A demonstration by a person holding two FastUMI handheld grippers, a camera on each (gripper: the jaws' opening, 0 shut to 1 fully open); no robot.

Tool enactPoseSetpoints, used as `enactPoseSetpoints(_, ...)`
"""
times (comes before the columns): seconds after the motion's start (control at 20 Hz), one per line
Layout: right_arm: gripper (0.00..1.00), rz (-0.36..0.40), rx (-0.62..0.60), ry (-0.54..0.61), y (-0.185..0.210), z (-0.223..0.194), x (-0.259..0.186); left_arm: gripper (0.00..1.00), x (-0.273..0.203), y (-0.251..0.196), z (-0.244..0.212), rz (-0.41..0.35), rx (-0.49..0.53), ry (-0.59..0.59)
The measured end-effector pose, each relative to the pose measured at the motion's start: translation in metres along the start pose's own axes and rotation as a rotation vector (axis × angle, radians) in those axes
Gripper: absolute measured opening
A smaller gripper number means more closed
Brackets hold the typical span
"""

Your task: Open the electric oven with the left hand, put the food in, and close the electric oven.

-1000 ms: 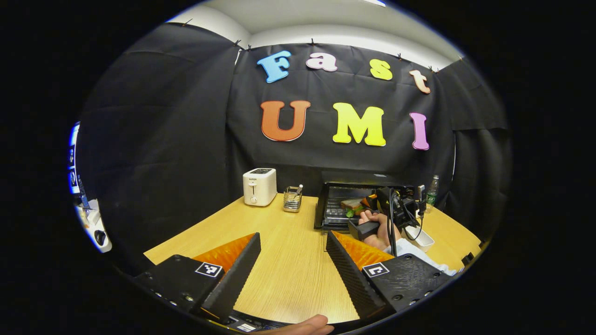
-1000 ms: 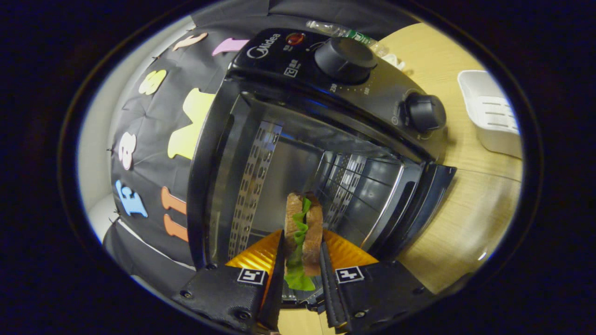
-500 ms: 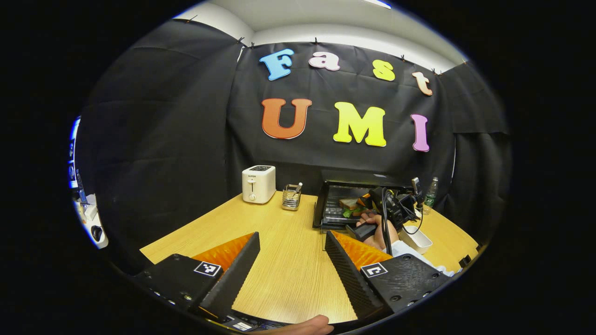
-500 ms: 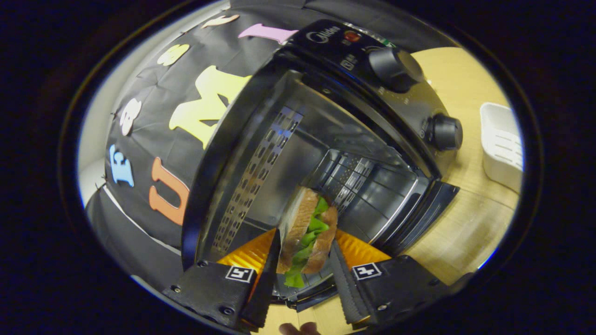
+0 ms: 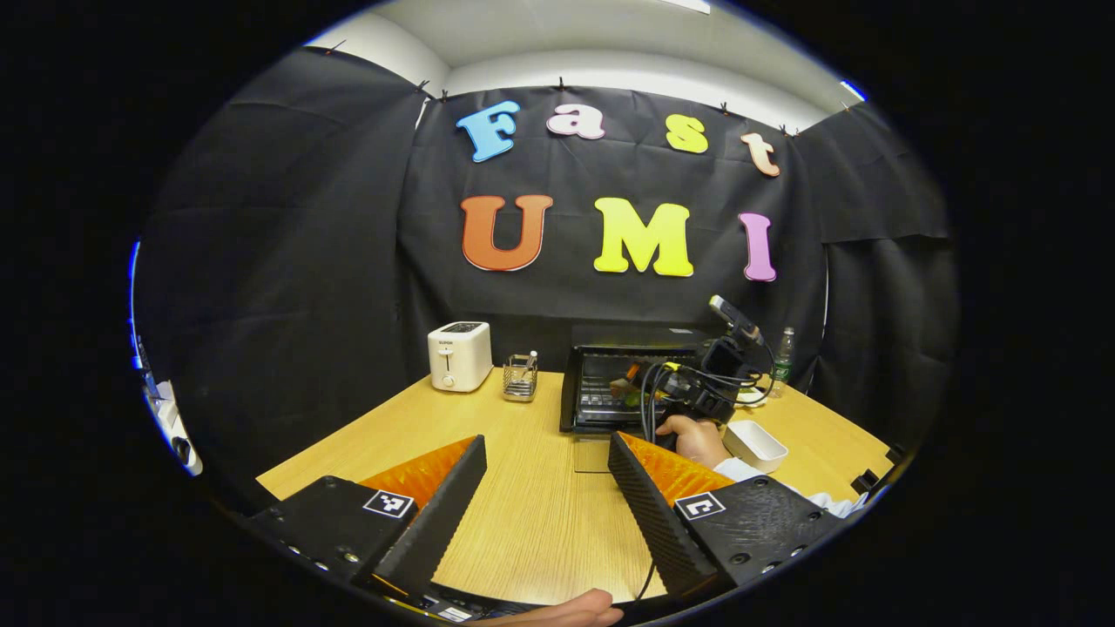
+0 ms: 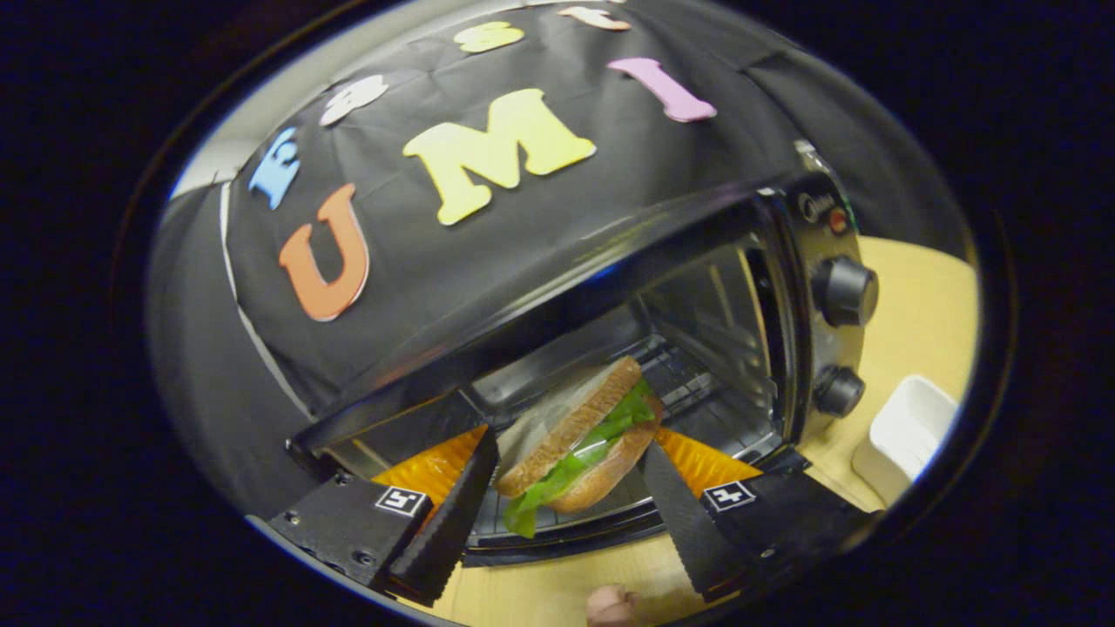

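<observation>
Sandwich (image 6: 579, 444) lies between the spread fingers of the right gripper (image 6: 571, 501), at the mouth of the open oven (image 6: 697, 348) over its rack; whether either finger touches it cannot be told. Pulling straight back, level, would likely leave it undisturbed. Its long axis slants from lower left up towards the cavity, lettuce edge facing the camera; the left gripper (image 5: 544, 488) hangs open above the table (image 5: 540, 514).

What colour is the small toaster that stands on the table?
The toaster is white, with a dark slot on top. The left gripper view shows it best.
</observation>
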State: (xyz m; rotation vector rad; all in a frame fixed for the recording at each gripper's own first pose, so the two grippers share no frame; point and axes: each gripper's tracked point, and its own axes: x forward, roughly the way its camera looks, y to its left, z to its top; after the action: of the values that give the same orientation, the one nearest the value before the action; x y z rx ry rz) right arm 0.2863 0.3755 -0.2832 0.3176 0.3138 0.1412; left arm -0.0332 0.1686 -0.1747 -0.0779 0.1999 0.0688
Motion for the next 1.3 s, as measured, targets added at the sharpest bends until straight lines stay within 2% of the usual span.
enactPoseSetpoints(0.15, 0.96, 0.013, -0.2, 0.011, 0.009, -0.003, 0.003, 0.93, -0.001, -0.002, -0.002, 0.002, -0.002, 0.008)
enactPoseSetpoints(0.2, 1.0, 0.018, -0.236, 0.031, 0.01, -0.008, 0.003, 0.93, -0.002, -0.002, -0.002, 0.001, -0.001, 0.008)
enactPoseSetpoints(0.25, 0.96, 0.016, -0.274, 0.057, 0.009, -0.013, 0.004, 0.93, -0.003, -0.004, -0.003, 0.001, 0.001, 0.01)
enactPoseSetpoints(0.35, 1.0, 0.023, -0.333, 0.1, 0.008, -0.019, 0.004, 0.93, -0.004, -0.004, -0.004, 0.002, 0.004, 0.012)
enactPoseSetpoints(0.4, 0.97, 0.018, -0.362, 0.115, 0.006, -0.02, 0.004, 0.93, -0.005, -0.004, -0.002, 0.001, 0.005, 0.009)
enactPoseSetpoints(0.55, 0.98, 0.017, -0.458, 0.169, 0.002, -0.025, 0.0, 0.93, -0.005, -0.007, -0.001, 0.001, 0.008, 0.006)
enactPoseSetpoints(0.65, 1.0, 0.009, -0.483, 0.26, -0.003, -0.038, -0.006, 0.93, -0.005, -0.009, -0.003, -0.001, 0.01, 0.01)
enactPoseSetpoints(0.95, 1.0, 0.015, -0.428, 0.349, -0.013, -0.048, -0.024, 0.93, -0.008, -0.012, -0.006, 0.002, 0.017, 0.014)
enactPoseSetpoints(1.15, 1.0, 0.009, -0.488, 0.463, -0.025, -0.061, -0.04, 0.93, -0.009, -0.012, -0.011, 0.009, 0.02, 0.028)
enactPoseSetpoints(1.3, 1.0, 0.021, -0.466, 0.498, -0.029, -0.067, -0.051, 0.93, -0.01, -0.014, -0.012, 0.012, 0.018, 0.032)
